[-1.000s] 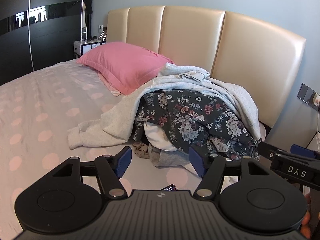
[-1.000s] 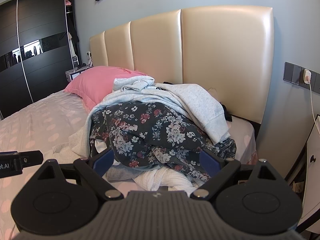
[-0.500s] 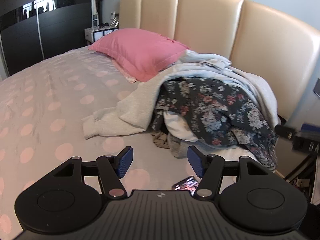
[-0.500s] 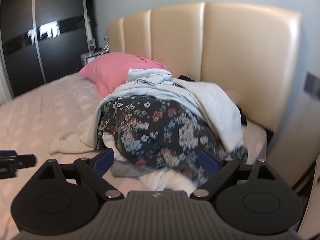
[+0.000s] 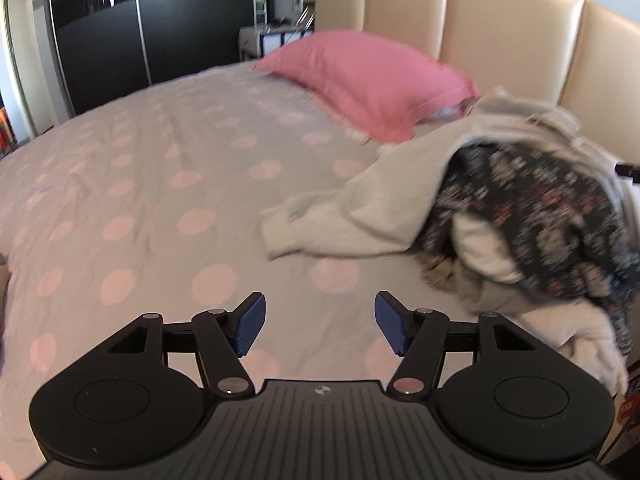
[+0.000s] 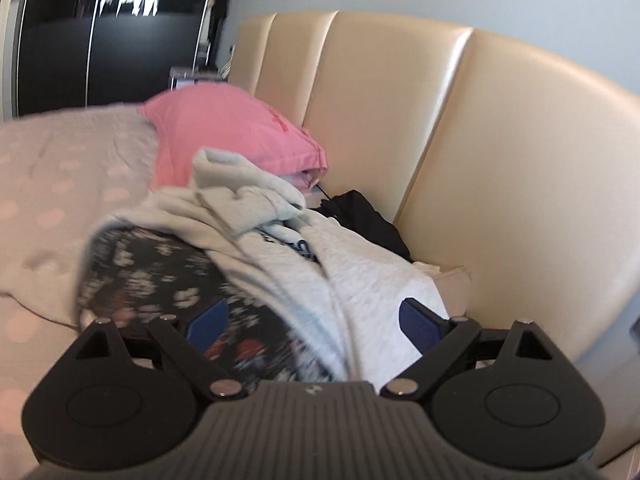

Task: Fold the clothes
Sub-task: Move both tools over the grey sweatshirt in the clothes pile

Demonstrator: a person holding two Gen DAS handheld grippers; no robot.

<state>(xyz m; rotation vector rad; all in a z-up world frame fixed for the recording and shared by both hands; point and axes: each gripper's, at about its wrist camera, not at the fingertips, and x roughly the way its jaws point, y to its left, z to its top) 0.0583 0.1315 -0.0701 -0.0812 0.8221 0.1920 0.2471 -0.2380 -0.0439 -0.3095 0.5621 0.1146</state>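
Soft daylight, glare on headboard (image 6: 500,168), motion-blurred clothes pile (image 5: 532,216), fisheye-bent edges

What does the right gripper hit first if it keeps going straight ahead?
Most likely the grey sweatshirt on top of the clothes pile: it fills the gap ahead of the open right gripper. Motion blur leaves depth uncertain.

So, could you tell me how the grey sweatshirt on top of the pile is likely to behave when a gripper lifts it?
The grey sweatshirt drapes limply over the floral garment, so it will probably sag rather than hold shape. Its sleeve trails onto the bedspread and would likely drag behind. Being tangled in the pile, it may tug neighbouring clothes along.
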